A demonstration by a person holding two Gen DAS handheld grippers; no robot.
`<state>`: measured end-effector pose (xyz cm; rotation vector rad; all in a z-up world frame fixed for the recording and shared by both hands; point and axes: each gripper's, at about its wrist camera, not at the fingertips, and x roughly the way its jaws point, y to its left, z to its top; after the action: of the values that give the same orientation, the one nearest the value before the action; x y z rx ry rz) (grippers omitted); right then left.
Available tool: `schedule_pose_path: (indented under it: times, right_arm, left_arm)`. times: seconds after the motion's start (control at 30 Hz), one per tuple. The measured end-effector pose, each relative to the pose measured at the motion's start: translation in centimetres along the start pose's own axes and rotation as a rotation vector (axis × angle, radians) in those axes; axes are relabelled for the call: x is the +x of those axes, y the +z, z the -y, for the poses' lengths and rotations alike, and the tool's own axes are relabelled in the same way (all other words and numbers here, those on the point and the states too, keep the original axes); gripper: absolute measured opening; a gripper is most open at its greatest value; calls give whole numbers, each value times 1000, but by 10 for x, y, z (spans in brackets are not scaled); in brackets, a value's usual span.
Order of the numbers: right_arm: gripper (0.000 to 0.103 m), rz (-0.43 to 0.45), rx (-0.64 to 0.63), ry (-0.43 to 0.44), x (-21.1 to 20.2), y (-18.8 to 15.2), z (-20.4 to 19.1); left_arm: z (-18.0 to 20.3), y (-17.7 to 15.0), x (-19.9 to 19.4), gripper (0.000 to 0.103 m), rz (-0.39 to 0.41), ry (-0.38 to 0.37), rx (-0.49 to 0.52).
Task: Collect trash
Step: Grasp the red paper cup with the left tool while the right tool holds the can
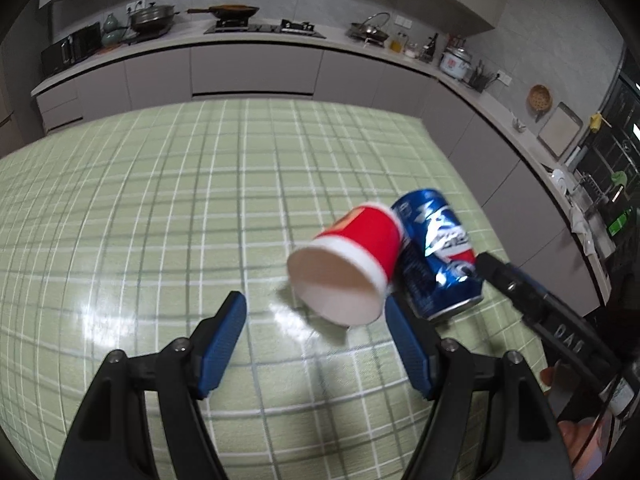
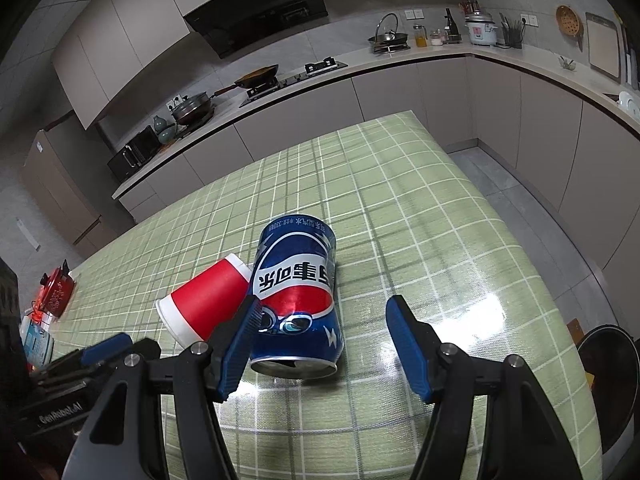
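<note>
Green checked table (image 2: 420, 216) lies bare toward its far edge; both claws gape, empty, near can (image 2: 296, 296).

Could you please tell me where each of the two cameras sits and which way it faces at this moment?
Left wrist: on the left gripper, looking down over the green checked table toward the kitchen counter; its own open jaws show, and the right gripper's tip at the right.
Right wrist: on the right gripper, looking down at the blue can lying between its open jaws; the left gripper shows at lower left.
Shared: the can, the red paper cup, the table.
</note>
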<state>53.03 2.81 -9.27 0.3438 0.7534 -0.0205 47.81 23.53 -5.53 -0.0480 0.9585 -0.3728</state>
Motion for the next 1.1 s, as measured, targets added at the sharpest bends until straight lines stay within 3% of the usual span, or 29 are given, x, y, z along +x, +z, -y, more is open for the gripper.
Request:
schedule_pose_path:
  times: [0.17,0.5,0.9,1.1]
  right_arm:
    - [67,5,1,-2,-2,1,-2]
    - [67,-8,-6,-14,6,9,-8]
    - [67,-112,-8,15,50,16,-18]
    - [67,-123,-34,10,57,14,-24]
  left_arm:
    - [13,19,11,73,4,-6,55]
    - [8,23,47,73,-81,0,76]
    - [-11,17,51,73,-104,-8,38]
    - [-25,9,40,73,-101,-17,12]
